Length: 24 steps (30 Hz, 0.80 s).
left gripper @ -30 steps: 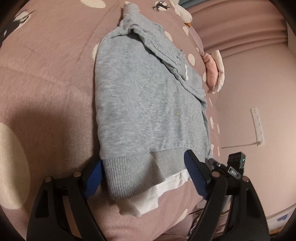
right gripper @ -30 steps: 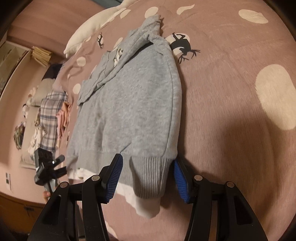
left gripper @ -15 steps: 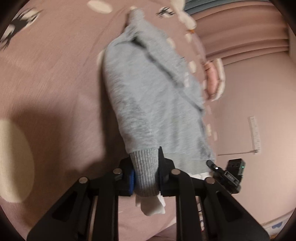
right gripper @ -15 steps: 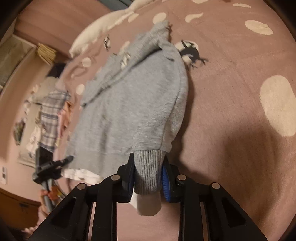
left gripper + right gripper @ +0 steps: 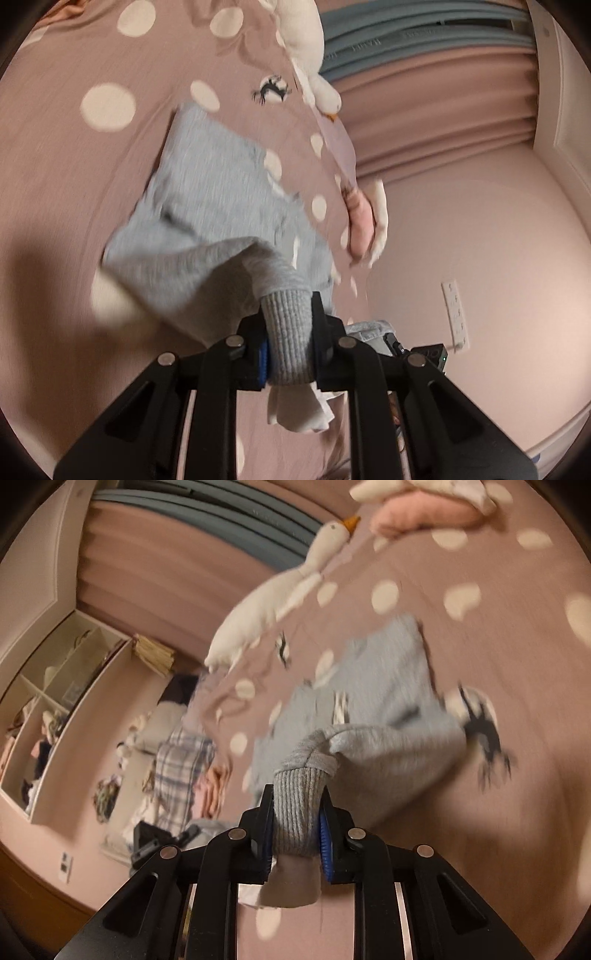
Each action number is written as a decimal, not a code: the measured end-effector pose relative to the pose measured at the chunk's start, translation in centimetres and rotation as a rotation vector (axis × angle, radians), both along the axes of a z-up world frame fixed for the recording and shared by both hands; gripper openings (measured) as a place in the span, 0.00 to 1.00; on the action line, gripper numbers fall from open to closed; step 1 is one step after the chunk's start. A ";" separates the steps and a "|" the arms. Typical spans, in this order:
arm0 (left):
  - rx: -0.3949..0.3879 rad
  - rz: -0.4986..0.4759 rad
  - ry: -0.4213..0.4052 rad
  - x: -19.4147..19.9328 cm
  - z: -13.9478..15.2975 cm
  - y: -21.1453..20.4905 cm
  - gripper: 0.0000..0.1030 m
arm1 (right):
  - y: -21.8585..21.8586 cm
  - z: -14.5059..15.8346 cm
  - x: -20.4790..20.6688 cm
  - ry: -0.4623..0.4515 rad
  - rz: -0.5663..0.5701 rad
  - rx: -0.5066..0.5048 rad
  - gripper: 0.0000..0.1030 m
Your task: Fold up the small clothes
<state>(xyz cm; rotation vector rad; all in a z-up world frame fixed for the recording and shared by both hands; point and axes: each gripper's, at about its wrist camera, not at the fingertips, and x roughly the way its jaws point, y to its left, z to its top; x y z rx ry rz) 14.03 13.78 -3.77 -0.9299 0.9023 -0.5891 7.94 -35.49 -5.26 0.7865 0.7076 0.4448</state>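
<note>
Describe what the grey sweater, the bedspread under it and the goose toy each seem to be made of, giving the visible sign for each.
Grey sweater: soft heathered knit, probably cotton fleece; its hem shows raised ribs.
Bedspread: matte woven fabric, dusty pink with printed cream dots; no sheen, and it creases softly.
Goose toy: cream stuffed cloth, plump and matte, with an orange fabric beak; the exact fibre is not clear.

Motion blur smears the grey sweater [image 5: 207, 206] in both views; its far edges and folds cannot be resolved. The ribbed hem is pinched between the pads of the left tool [image 5: 290, 345] and the right tool [image 5: 297, 829], which hide the fabric behind them. The bedspread [image 5: 74, 177] print is smeared. Shelf [image 5: 55, 686] contents are too small to identify. The plush goose [image 5: 273, 602] is blurred.
</note>
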 end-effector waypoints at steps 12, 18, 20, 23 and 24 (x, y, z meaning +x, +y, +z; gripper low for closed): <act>0.088 0.110 0.081 14.5 -1.5 0.1 0.16 | -1.4 -0.7 14.3 0.102 -0.139 0.006 0.21; 0.227 0.090 0.162 18.9 -4.2 -1.3 0.15 | -1.5 -4.0 18.3 0.241 -0.151 -0.072 0.21; 0.227 0.076 0.197 20.0 -4.8 -1.3 0.15 | -2.0 -4.7 18.7 0.281 -0.142 -0.060 0.21; 0.188 0.076 0.236 21.3 -4.8 -0.6 0.15 | -2.8 -4.6 18.9 0.331 -0.133 -0.019 0.21; 0.166 0.087 0.247 21.8 -4.6 -0.4 0.15 | -3.0 -4.3 19.0 0.339 -0.139 -0.004 0.21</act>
